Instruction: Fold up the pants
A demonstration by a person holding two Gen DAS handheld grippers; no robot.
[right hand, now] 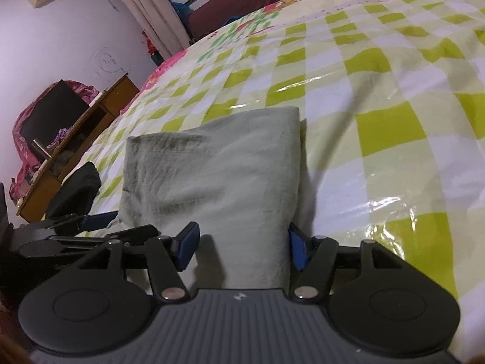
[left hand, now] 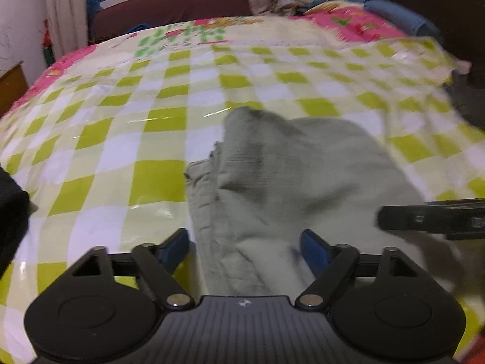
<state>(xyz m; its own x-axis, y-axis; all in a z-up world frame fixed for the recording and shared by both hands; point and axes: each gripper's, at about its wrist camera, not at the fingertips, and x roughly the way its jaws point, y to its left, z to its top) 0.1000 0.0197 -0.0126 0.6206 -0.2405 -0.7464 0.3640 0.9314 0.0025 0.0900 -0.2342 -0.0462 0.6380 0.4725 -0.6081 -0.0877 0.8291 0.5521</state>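
The pale grey-green pants (left hand: 291, 176) lie as a folded bundle on a green-and-white checked sheet (left hand: 136, 121). In the right wrist view the pants (right hand: 218, 176) form a neat rectangle with a fold at the far end. My left gripper (left hand: 245, 245) stands open over the bundle's near left edge, one blue pad beside the cloth and one above it. Straddling the near end of the bundle, my right gripper (right hand: 242, 247) is open, with a gap at its left pad. Each view shows the other gripper: the right one (left hand: 424, 218) and the left one (right hand: 75, 224).
The checked sheet covers a bed with a pink-patterned blanket (left hand: 357, 21) and blue clothes (left hand: 400, 12) at the far end. A maroon headboard (left hand: 169, 3) and curtains stand behind. A wooden desk (right hand: 75, 139) and a dark cloth (right hand: 78, 185) lie off the bed's left side.
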